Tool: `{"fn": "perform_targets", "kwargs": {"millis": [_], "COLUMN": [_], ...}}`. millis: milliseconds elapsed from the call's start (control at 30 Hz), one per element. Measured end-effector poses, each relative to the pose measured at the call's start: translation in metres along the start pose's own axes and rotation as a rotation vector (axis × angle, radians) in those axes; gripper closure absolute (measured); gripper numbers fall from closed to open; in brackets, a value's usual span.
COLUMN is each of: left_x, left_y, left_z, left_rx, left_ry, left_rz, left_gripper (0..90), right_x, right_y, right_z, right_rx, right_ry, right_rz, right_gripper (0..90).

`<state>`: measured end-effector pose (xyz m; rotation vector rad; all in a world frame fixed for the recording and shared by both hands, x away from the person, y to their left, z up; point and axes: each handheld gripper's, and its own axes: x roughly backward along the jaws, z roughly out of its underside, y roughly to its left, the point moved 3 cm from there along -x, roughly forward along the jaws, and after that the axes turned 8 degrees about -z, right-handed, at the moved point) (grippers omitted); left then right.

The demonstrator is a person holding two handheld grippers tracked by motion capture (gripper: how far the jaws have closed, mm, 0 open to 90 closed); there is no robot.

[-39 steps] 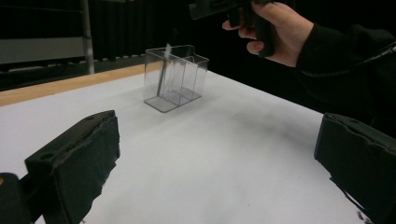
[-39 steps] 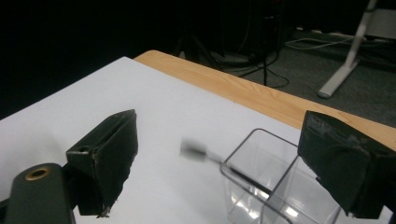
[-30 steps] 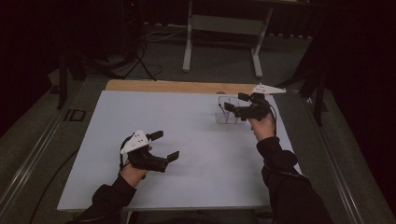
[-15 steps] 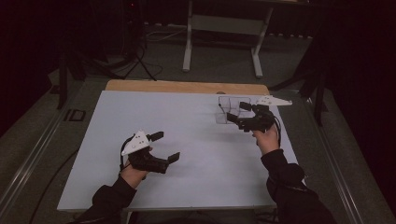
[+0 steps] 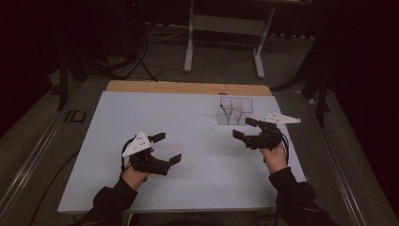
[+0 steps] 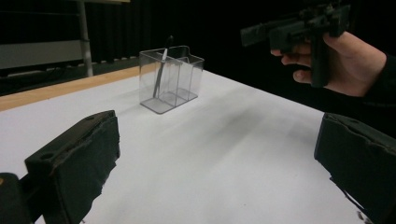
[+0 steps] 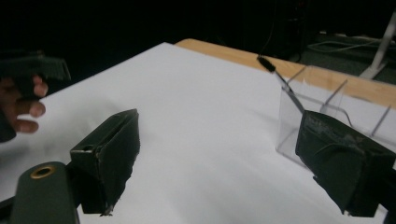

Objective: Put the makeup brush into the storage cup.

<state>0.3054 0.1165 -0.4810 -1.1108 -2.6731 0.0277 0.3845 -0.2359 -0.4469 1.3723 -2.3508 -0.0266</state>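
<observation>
A clear plastic organizer [image 5: 234, 111] with several compartments stands at the back right of the white table [image 5: 141, 113]. A thin dark-tipped tool [image 5: 221, 107] leans in its left compartment, as the left gripper view [image 6: 161, 70] and the right gripper view [image 7: 280, 81] also show. My right gripper [image 5: 243, 128] hovers open and empty just in front of the organizer [image 7: 327, 107]. Its jaws stand wide apart around bare table [image 7: 224, 158]. My left gripper [image 5: 168, 148] is open and empty over the near left of the table, pointing toward the organizer [image 6: 170, 77].
A wooden strip [image 5: 188, 87] runs along the table's far edge. Beyond it stand a metal stand [image 5: 223, 28] and cables on the dark floor. The right hand and its gripper [image 6: 299, 28] appear at the upper right of the left gripper view.
My right gripper has drawn back from the organizer toward the near side of the table. The left gripper has stayed where it was.
</observation>
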Motion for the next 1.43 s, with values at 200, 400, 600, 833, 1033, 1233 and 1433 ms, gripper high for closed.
{"fn": "perform_targets", "kwargs": {"millis": [200,400,600,833,1033,1233,1433], "left_x": [0.000,0.000,0.001,0.002,0.001,-0.001,-0.003], "left_y": [0.000,-0.001,-0.001,-0.002,-0.002,-0.007,-0.010], "left_z": [0.000,0.000,0.000,0.000,0.001,0.006,0.010], "left_rx": [-0.002,0.000,0.000,-0.004,-0.005,-0.024,-0.034], "left_ry": [0.002,0.000,0.000,0.000,0.003,0.019,0.032], "left_rz": [0.000,0.002,0.003,0.005,0.007,0.018,0.035], "left_gripper": [0.7,0.7,0.7,0.7,0.7,0.7,0.7], "right_x": [0.012,0.020,0.026,0.032,0.048,0.047,0.041], "right_y": [0.008,0.020,0.036,0.043,0.039,0.030,0.028], "right_z": [0.009,0.017,0.026,0.037,0.041,0.058,0.062], "right_rx": [0.011,-0.003,0.026,0.032,0.041,0.017,0.013], "right_ry": [0.018,0.011,0.020,0.029,-0.013,0.025,0.039], "right_rz": [0.010,-0.009,-0.003,0.030,0.060,0.072,0.058], "right_gripper": [13.6,13.7,13.8,14.1,14.1,14.4,14.5]}}
